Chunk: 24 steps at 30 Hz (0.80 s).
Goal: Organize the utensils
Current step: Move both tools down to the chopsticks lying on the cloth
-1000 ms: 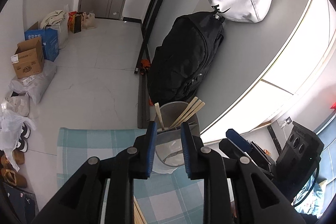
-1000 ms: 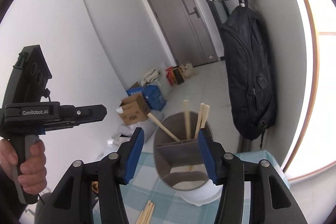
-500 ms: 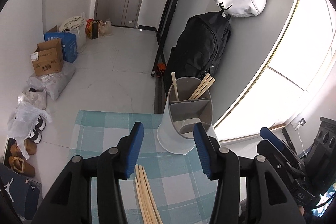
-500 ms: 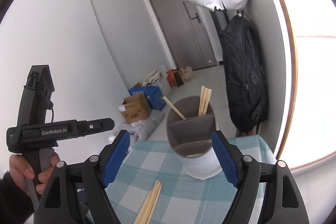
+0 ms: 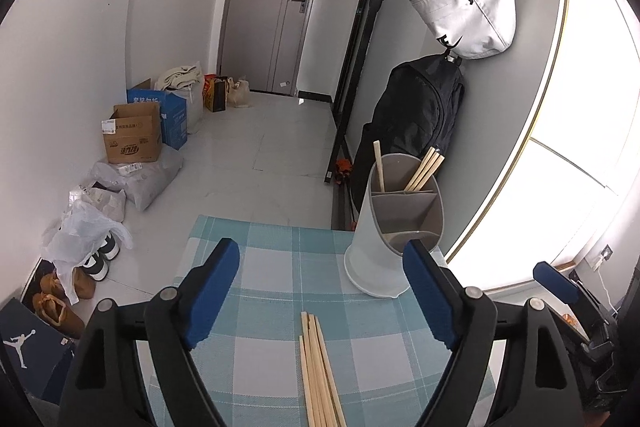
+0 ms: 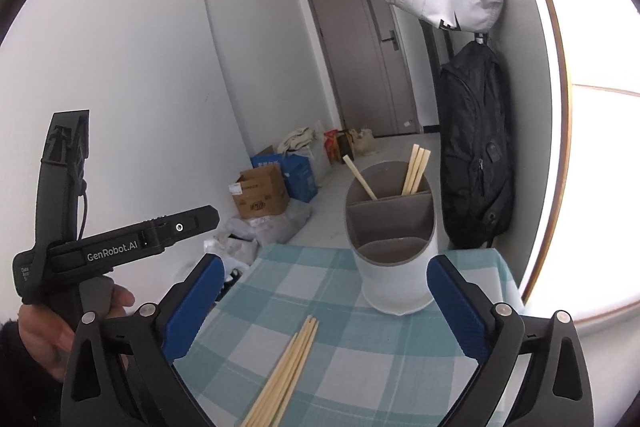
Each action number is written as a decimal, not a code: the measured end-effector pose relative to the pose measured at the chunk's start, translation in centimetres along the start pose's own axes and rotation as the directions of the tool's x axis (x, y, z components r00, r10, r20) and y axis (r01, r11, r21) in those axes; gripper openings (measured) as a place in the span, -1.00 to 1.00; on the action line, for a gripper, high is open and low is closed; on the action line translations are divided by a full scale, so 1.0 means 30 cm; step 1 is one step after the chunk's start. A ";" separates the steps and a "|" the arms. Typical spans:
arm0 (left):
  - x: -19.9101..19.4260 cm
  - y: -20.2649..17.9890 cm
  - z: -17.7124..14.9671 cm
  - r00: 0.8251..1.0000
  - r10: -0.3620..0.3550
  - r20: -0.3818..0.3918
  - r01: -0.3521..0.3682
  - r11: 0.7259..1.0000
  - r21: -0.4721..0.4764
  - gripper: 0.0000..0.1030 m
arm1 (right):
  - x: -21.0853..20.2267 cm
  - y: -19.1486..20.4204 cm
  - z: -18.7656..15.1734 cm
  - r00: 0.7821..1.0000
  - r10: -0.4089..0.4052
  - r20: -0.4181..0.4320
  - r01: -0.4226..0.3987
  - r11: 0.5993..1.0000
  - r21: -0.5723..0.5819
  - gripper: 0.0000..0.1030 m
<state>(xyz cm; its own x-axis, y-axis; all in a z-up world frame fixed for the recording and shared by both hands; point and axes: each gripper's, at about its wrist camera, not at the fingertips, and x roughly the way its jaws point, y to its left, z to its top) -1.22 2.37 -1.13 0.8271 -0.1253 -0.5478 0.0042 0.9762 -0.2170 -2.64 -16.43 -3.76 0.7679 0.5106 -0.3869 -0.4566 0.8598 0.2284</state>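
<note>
A white utensil holder (image 5: 376, 259) (image 6: 394, 279) with grey dividers stands at the far right of the checked tablecloth (image 5: 260, 267) (image 6: 360, 347). A few wooden chopsticks (image 5: 424, 167) (image 6: 416, 171) stand in its back compartments. A bundle of loose chopsticks (image 5: 320, 375) (image 6: 284, 371) lies flat on the cloth, nearer than the holder. My left gripper (image 5: 320, 291) hovers above the bundle's far end, its jaws opening with nothing between them. My right gripper (image 6: 324, 307) is also opening, empty, short of the holder.
The table is small; its far and left edges drop to a tiled floor with boxes (image 5: 134, 137) and bags. A black backpack (image 6: 476, 155) and a white bag (image 5: 464, 3) hang on the wall behind the holder. A hand (image 6: 40, 331) holds the left gripper's body (image 6: 120, 247).
Both grippers drew back from the holder, which now looks smaller and farther. Their jaws spread wider. The loose chopsticks on the cloth have come fully into view.
</note>
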 end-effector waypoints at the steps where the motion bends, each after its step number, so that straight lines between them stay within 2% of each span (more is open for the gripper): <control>1: 0.005 0.006 -0.010 1.000 -0.001 -0.004 0.001 1.000 -0.001 0.56 | 0.011 0.006 -0.006 1.000 -0.004 -0.013 0.004 1.000 -0.007 1.00; 5: 0.029 0.048 -0.049 1.000 0.007 -0.017 -0.007 1.000 -0.008 0.57 | 0.068 0.018 -0.029 0.996 -0.029 -0.084 0.027 0.999 -0.029 1.00; 10: 0.066 0.130 -0.086 0.999 0.036 -0.035 -0.037 0.999 -0.032 0.57 | 0.170 0.029 -0.057 0.979 -0.072 -0.193 0.061 0.996 -0.060 1.00; 13: 0.103 0.196 -0.092 0.995 0.023 -0.098 -0.034 0.994 -0.104 0.57 | 0.239 0.039 -0.078 0.962 -0.058 -0.266 0.038 0.996 -0.078 1.00; 16: 0.129 0.243 -0.086 0.988 0.010 -0.153 -0.034 0.988 -0.154 0.57 | 0.316 0.052 -0.105 0.934 -0.066 -0.351 0.031 0.994 -0.102 1.00; 19: 0.136 0.265 -0.089 0.986 0.048 -0.157 -0.072 0.986 -0.153 0.57 | 0.405 0.055 -0.130 0.897 -0.049 -0.440 0.009 0.996 -0.093 0.93; 21: 0.138 0.274 -0.090 0.986 0.065 -0.156 -0.089 0.985 -0.148 0.57 | 0.465 0.057 -0.147 0.865 0.001 -0.502 -0.030 0.998 -0.050 0.57; 22: 0.138 0.278 -0.091 0.985 0.073 -0.156 -0.096 0.984 -0.150 0.57 | 0.500 0.057 -0.158 0.842 0.025 -0.539 -0.049 0.998 -0.029 0.50; 24: 0.144 0.294 -0.095 0.982 0.081 -0.171 -0.108 0.983 -0.151 0.57 | 0.559 0.064 -0.178 0.800 0.038 -0.599 -0.057 0.998 -0.013 0.18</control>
<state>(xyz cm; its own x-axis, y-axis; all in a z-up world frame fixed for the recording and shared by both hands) 0.80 9.93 -7.70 0.7164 -0.0741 -0.6937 -0.1698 0.9459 -0.2765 6.95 -6.22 -14.58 0.3278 0.4401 -0.8360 -0.5055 0.8293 0.2383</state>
